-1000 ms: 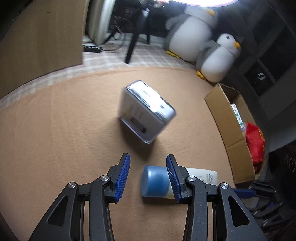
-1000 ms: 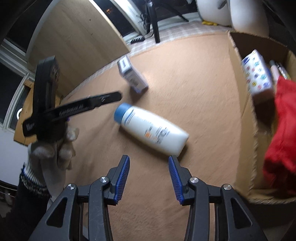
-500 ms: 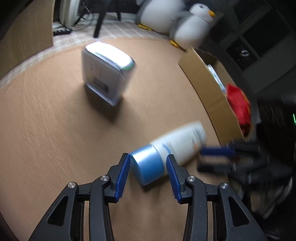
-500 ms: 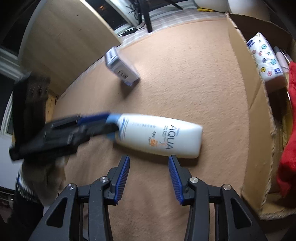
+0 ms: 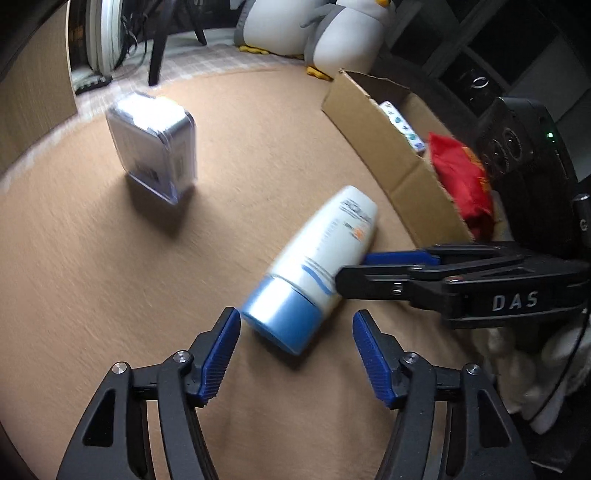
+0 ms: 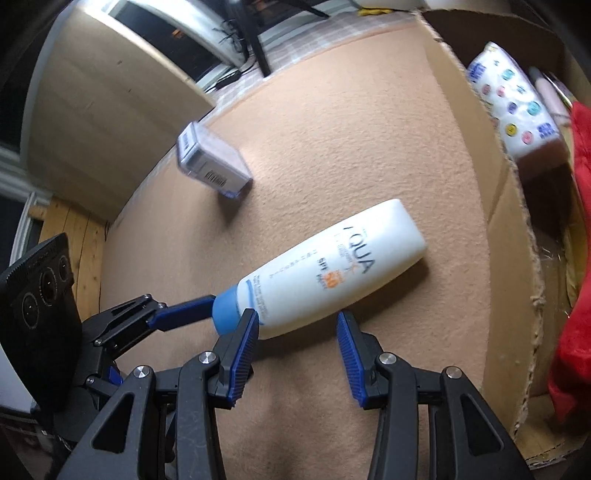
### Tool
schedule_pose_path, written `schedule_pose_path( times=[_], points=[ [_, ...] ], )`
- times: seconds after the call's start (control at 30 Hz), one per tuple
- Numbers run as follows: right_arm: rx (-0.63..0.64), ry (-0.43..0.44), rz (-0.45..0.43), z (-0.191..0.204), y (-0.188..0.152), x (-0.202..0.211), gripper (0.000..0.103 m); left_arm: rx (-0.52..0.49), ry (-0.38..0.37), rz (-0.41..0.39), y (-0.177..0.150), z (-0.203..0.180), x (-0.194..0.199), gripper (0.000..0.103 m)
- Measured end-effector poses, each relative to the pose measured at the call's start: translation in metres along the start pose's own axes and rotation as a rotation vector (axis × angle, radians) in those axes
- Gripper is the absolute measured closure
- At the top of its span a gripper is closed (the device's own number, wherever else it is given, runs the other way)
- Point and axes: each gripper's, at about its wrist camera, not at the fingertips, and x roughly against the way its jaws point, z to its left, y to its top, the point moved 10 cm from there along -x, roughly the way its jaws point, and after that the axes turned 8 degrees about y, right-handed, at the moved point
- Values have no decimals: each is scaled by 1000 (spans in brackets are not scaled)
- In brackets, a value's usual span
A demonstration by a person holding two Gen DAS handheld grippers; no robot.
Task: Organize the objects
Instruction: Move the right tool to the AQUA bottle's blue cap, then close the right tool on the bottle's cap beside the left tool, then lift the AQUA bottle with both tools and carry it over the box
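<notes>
Bottle (image 5: 317, 254) lying on carpet (image 5: 92, 240) | left claw (image 5: 295, 354) agape | right claw (image 6: 295, 349) agape — nothing held

Floor: tan short-pile carpet (image 5: 92, 240), covering the near and middle ground. Far edge: strip of pale checked flooring (image 5: 207, 61). Far left in the right wrist view: bare wooden planks (image 6: 70, 225). Left: large light-wood panel (image 6: 110, 122), standing upright. Far: dark furniture leg (image 5: 157, 48) and a black power strip (image 5: 90, 82) with cables on the checked flooring. Far right: two plush penguins (image 5: 314, 27), white and grey, side by side. Right: dark shelving unit (image 5: 498, 48) with open compartments. Light: dim, with glare on nearby surfaces.
</notes>
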Motion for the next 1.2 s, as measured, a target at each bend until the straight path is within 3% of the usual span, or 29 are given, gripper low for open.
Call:
schedule_pose_path(
  times=[0.2, 0.3, 0.53, 0.67, 0.73, 1.0, 1.2],
  points=[
    [-62, 12, -32, -5, 6, 3, 63, -79, 7, 16, 18, -2, -5, 32],
    [-69, 26, -31, -4, 8, 3, 63, -88, -46, 36, 24, -9, -14, 32],
    [-67, 27, -14, -4, 9, -5, 63, -101, -81, 53, 22, -23, -25, 33],
    [-45, 32, 6, 0, 5, -11, 63, -76, -86, 41, 18, -28, -25, 40],
    [-23, 19, 11, 1, 3, -13, 63, -63, -73, 38, 14, -29, -27, 51],
    [37, 3, 11, 10, -4, -14, 68, 67, -92, -24, 10, -28, -19, 52],
    [73, 12, -24, 20, 1, -1, 70, 80, -89, -78, 21, -32, 0, 52]
  ],
)
